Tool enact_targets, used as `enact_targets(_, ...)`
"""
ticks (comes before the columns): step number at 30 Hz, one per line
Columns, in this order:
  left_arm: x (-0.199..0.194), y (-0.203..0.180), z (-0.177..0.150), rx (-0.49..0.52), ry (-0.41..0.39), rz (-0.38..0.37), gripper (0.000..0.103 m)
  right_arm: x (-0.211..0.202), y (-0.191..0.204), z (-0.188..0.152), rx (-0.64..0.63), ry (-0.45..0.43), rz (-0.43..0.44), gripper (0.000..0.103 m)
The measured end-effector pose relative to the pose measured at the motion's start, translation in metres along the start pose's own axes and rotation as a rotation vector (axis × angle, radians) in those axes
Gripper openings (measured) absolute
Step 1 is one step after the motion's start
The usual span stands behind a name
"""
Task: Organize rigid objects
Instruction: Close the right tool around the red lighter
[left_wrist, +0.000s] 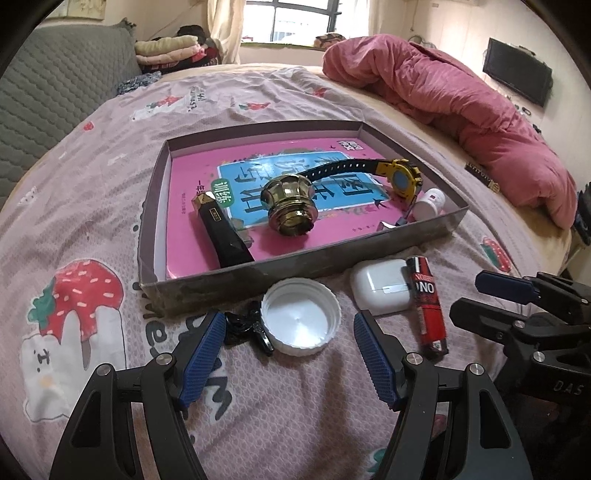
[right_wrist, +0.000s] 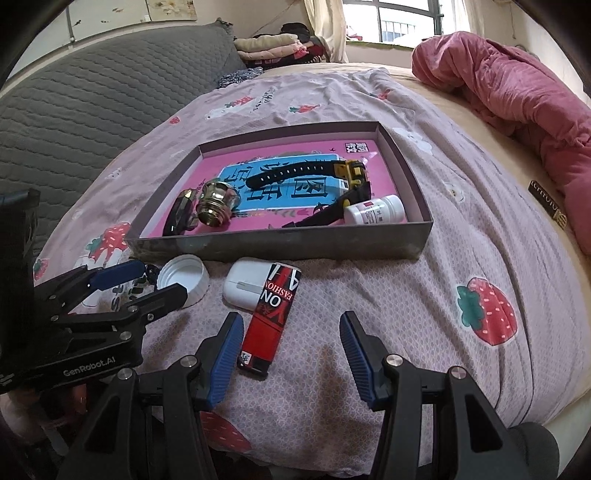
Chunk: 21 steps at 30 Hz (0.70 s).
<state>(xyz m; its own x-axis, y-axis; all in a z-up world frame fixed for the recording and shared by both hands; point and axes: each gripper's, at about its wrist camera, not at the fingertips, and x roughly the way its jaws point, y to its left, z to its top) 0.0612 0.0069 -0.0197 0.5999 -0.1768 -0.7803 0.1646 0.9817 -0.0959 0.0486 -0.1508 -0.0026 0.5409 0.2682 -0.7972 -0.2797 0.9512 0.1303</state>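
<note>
On the bed, a white lid lies open side up in front of a grey box. My left gripper is open, a fingertip on each side of the lid without touching it. A small black object lies against the lid's left side. A white earbud case and a red lighter lie side by side. My right gripper is open just above the bed, and the lighter's near end is close to its left finger. The box holds a pink book, a gold knob, a black case, a yellow watch and a white pill bottle.
A crumpled pink duvet lies at the back right of the bed. A grey quilted sofa stands to the left, with folded clothes behind it. The two grippers are close together, with the right gripper just right of the lighter.
</note>
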Motion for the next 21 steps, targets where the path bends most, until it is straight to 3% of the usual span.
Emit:
enact_targets(14,0.006,0.0,0.005,0.02,-0.002,-0.01,0.073,0.024,0.007,-0.002,-0.008,0.034,0.007,0.054)
enact_targets(18,0.006,0.007,0.005,0.004,-0.001,-0.007,0.072,0.038,0.014,-0.001,-0.014,0.041,-0.005,0.054)
enact_targets(21,0.008,0.018,0.006,-0.054,0.014,-0.051,0.072,0.043,0.018,-0.002,-0.039,0.047,-0.045,0.054)
